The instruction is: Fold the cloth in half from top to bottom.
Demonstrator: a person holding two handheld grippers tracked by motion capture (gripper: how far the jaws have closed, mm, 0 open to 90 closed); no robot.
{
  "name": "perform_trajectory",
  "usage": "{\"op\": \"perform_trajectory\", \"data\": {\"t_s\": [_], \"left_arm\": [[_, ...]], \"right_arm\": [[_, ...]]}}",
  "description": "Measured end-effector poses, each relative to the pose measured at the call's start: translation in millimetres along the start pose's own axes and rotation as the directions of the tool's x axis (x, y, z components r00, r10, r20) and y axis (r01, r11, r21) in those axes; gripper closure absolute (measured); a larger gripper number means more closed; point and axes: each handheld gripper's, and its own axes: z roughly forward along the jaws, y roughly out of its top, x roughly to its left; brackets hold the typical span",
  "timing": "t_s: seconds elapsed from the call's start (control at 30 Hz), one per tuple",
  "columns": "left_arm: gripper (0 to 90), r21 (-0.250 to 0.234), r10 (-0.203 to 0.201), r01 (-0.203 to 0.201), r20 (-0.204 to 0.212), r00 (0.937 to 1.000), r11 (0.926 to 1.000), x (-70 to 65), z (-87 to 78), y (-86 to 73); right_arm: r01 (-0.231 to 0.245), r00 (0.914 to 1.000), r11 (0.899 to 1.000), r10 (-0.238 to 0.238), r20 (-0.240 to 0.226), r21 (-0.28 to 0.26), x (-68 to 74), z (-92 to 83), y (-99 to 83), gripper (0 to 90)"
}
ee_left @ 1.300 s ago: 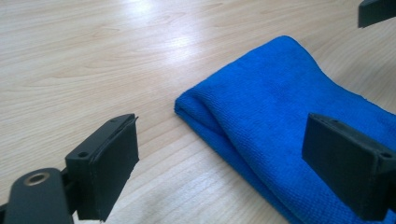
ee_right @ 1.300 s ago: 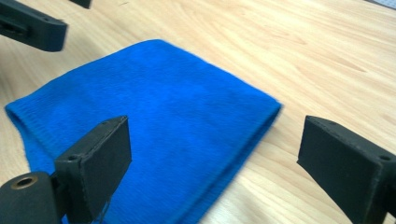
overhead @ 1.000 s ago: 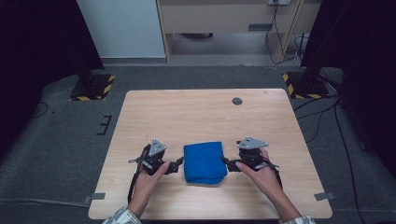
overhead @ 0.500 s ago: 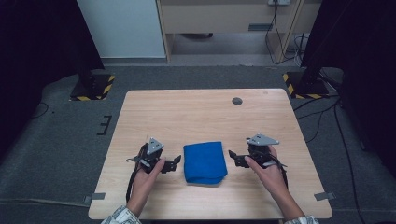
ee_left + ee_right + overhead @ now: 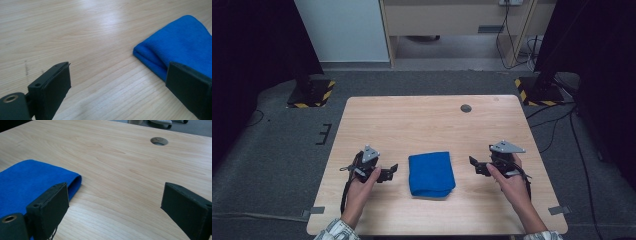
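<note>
Dark grey carpet surrounded the pale wooden counter (image 5: 422, 125), whose far side carried a small round cable hole (image 5: 466, 108). Near the front edge, about midway across, lay the folded blue microfibre cloth (image 5: 431, 173), a neat rectangle flat on the wood.

The left hand-held gripper (image 5: 391, 171) sat just beside the cloth's left edge and the right hand-held gripper (image 5: 474, 165) a little farther off on the other side; neither touched it. Both stood released, jaws wide apart with nothing between them, as the two gripper views confirmed: the cloth (image 5: 180, 50) lay beyond the left gripper's jaws, and its folded edge (image 5: 37, 177) lay ahead of the right gripper's.

Judging from this, the folding looked finished and the step in hand was letting go and backing off. Any further move would call only for lifting both grippers clear without snagging the cloth.

Compared with half a second earlier, both grippers had drawn farther outward from the cloth, the right one more so, while the cloth had kept its place and shape.
</note>
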Motion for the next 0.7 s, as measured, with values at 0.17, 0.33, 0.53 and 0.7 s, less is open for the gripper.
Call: {"op": "perform_trajectory", "data": {"t_s": [0.17,0.33,0.53,0.7], "left_arm": [[5.5,0.008,-0.02,0.02,0.001,0.9998,0.9998,9.5,-2.6,-1.0],[5.6,0.018,-0.027,0.027,-0.01,0.9996,0.9995,16.8,-4.7,-2.4],[7.0,0.028,-0.054,0.054,-0.003,0.9986,0.9982,23.3,-5.8,-3.2],[7.0,0.081,-0.007,0.008,-0.019,0.9998,0.9967,31.0,1.6,-5.3]], "right_arm": [[-0.019,0.9994,1.0,0.019,0.027,-0.001,-10.9,-4.1,-2.7,7.5],[-0.036,0.998,0.999,0.036,0.052,0.003,-21.8,-8.0,-6.0,7.6],[-0.071,0.9938,0.997,0.07,0.086,0.005,-40.9,-14.9,-11.4,8.0],[-0.107,0.9887,0.993,0.1,0.111,0.056,-55.7,-12.3,-22.7,8.8]]}}
